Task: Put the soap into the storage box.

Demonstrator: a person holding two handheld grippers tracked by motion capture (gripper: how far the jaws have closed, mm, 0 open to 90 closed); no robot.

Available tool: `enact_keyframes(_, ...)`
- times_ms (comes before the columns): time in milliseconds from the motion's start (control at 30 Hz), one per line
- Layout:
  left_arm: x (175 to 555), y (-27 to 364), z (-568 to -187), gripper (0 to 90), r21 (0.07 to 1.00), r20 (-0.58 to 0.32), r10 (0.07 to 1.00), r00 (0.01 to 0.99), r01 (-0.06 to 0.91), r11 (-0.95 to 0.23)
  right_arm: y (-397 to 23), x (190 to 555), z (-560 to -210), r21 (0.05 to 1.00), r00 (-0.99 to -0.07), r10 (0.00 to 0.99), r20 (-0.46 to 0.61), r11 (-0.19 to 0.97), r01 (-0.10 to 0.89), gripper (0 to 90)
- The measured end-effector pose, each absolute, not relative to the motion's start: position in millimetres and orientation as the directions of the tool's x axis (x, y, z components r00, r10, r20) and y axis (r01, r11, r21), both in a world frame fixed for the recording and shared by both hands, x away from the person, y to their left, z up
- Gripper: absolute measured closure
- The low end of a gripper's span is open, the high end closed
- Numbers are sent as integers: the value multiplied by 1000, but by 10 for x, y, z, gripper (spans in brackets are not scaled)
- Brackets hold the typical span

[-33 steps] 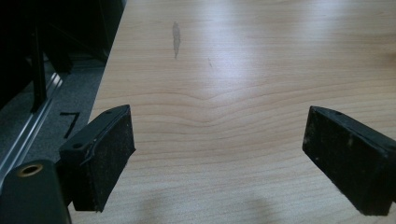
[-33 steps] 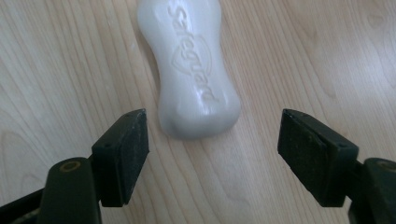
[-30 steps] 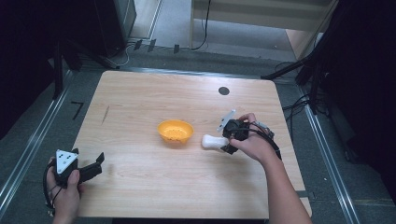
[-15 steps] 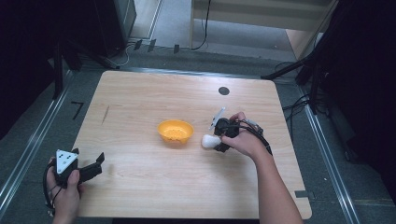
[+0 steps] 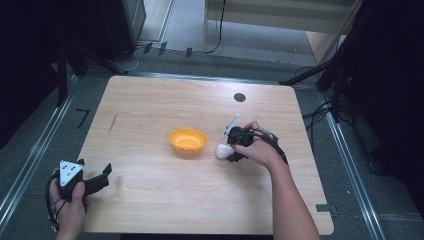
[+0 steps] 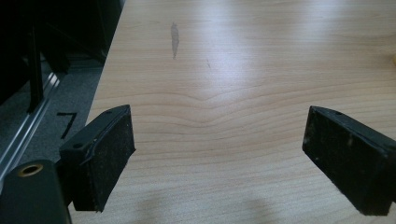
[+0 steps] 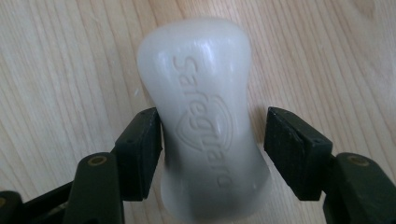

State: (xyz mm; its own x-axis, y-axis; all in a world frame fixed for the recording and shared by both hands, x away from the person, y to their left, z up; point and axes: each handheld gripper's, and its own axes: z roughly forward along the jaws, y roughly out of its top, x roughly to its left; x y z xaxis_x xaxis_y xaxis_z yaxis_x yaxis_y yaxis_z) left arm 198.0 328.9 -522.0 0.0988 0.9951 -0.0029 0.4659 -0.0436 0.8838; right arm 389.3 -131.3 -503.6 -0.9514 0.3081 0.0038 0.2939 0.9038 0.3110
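Your left gripper [image 5: 95, 182] sits at the near-left corner of the wooden table [image 5: 150, 100], its jaws wide apart with bare wood between them in the left gripper view; leave it parked there, since it has no share in this grasp and any reach across would only crowd the middle; right of it, near the table's centre, stands the orange bowl [image 5: 188, 140], upright and apparently with something granular inside, so keep your working hand from nudging its rim; just right of the bowl and apart from it lies the white bar of soap [image 7: 203, 116], flat on the wood with its embossed face up; your right gripper [image 7: 212, 149] straddles it, the jaws having just been closing, the left pad touching or all but touching the bar's flank while the right pad shows a sliver of gap, so the bar is not yet clamped; I judge the step to be the pinch itself; finish it slowly and evenly, keep both pads square on the narrow waist, and squeeze firmly, because soap is slick and may squirt forward toward the bowl.
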Motion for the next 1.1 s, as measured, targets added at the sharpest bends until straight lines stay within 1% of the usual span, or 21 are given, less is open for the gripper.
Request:
enact_keyframes(300, 1980, 3290, -5220, 92, 883, -5, 995, 96, 468, -41, -1251, 3916, -5070, 314, -952, 305, 17, 903, 295, 386)
enact_keyframes(533, 1979, 3287, -5221, 94, 883, -1, 996, 93, 467, -43, -1254, 3901, -5079, 316, -947, 322, 8, 897, 308, 366)
enact_keyframes(600, 1979, 3288, -5220, 94, 883, -2, 996, 93, 468, -42, -1260, 3890, -5077, 322, -948, 319, 9, 897, 304, 394)
enact_keyframes(833, 1981, 3286, -5221, 95, 882, 0, 996, 91, 470, -42, -1291, 3872, -5076, 332, -951, 309, 10, 896, 295, 421)
enact_keyframes(900, 1981, 3286, -5221, 95, 882, 1, 996, 92, 469, -44, -1295, 3874, -5070, 333, -953, 303, 10, 897, 289, 471)
enact_keyframes(933, 1980, 3285, -5220, 95, 882, 2, 996, 91, 470, -45, -1298, 3878, -5069, 335, -953, 301, 12, 897, 288, 478)
enact_keyframes(1100, 1979, 3286, -5221, 95, 883, 0, 996, 91, 468, -43, -1291, 3879, -5063, 331, -950, 311, 9, 896, 296, 492)
